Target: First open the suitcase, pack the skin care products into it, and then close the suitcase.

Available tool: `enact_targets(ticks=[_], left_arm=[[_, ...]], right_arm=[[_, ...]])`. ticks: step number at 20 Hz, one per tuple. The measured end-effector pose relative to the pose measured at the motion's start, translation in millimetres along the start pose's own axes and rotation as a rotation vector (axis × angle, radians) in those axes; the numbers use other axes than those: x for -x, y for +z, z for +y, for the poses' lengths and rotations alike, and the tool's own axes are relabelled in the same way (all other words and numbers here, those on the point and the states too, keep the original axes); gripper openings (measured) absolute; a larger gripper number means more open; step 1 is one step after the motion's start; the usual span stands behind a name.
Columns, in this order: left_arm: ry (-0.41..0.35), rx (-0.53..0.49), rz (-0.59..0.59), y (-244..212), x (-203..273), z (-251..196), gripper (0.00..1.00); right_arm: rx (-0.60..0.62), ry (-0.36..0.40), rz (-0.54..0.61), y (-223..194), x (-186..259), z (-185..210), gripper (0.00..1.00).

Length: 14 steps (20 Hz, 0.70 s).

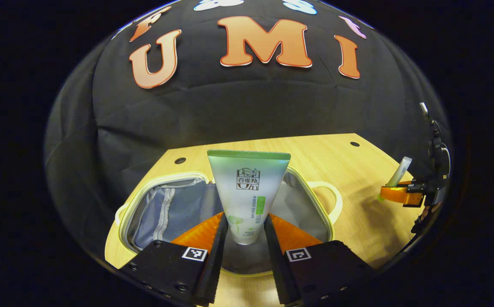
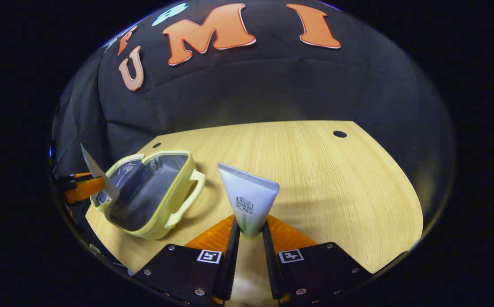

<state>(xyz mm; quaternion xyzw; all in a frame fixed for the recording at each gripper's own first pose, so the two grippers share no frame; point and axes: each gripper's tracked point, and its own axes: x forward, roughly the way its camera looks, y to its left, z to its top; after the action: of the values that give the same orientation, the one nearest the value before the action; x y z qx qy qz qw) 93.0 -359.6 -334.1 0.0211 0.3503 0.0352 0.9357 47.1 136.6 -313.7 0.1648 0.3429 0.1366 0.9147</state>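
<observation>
A small yellow suitcase (image 1: 320,200) lies open on the wooden table, its grey lining and zip pocket showing. My left gripper (image 1: 245,233) is shut on a white tube with a green top (image 1: 247,192), held upright over the open case. In the right gripper view, the same suitcase (image 2: 168,209) sits to the left. My right gripper (image 2: 250,232) is shut on a smaller white tube (image 2: 249,198), held above the bare table to the right of the case. The left gripper (image 2: 82,187) with its tube shows at the far left. The right gripper (image 1: 402,194) shows at the far right of the left gripper view.
The light wooden table (image 2: 315,179) has small round holes near its back edge (image 2: 339,134). Black cloth walls stand close behind the table. The case's handle (image 2: 187,198) points toward the right gripper.
</observation>
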Motion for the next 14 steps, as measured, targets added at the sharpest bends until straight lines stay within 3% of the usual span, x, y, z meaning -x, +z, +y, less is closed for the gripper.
enact_targets(ticks=[5, 14], left_arm=[[-0.108, 0.004, 0.099, -24.3, -26.7, 2.4, 0.53], [-0.216, -0.022, 0.281, -54.1, -58.7, 8.8, 0.51]], right_arm=[[0.054, 0.022, -0.006, 2.9, 9.5, 48.8, 0.34], [0.105, 0.059, -0.013, 19.8, -0.4, 118.9, 0.34]])
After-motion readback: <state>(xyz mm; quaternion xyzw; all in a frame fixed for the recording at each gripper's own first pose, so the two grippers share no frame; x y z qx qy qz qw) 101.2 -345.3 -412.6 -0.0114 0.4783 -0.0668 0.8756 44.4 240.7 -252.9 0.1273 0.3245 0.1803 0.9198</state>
